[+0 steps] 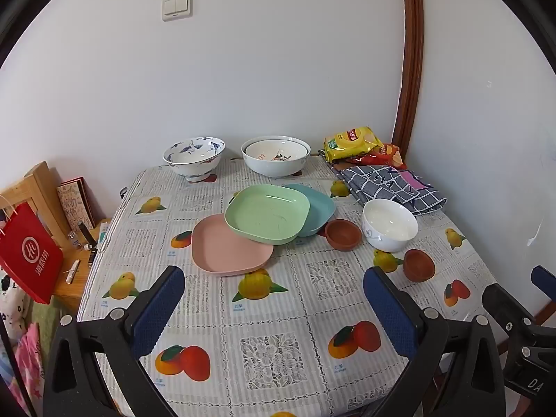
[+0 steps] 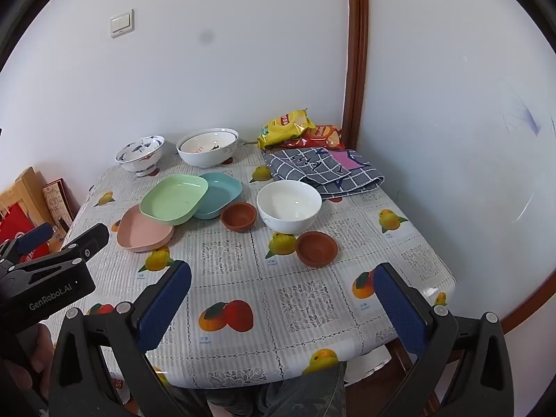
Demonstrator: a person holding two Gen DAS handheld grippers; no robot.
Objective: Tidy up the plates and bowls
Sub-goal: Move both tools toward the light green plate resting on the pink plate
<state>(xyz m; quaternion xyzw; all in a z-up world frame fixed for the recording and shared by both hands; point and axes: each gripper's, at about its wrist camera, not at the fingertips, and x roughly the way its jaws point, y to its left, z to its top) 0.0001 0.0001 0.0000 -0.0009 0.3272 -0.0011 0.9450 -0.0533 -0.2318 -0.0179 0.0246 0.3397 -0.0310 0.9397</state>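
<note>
Plates (image 1: 267, 214) overlapping: pink, green, teal

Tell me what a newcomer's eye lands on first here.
The overlapping plates mid-table: the green plate rests on the pink plate and the teal plate. Right of them stands a white bowl with two brown cups beside it. Both grippers hover open, empty.

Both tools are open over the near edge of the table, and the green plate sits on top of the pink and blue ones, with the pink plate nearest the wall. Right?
Not quite: the pink plate is nearest the tools, not the wall, as the left wrist view shows. The green plate does overlap it and the blue plate, and the left tool and right tool are open.
</note>
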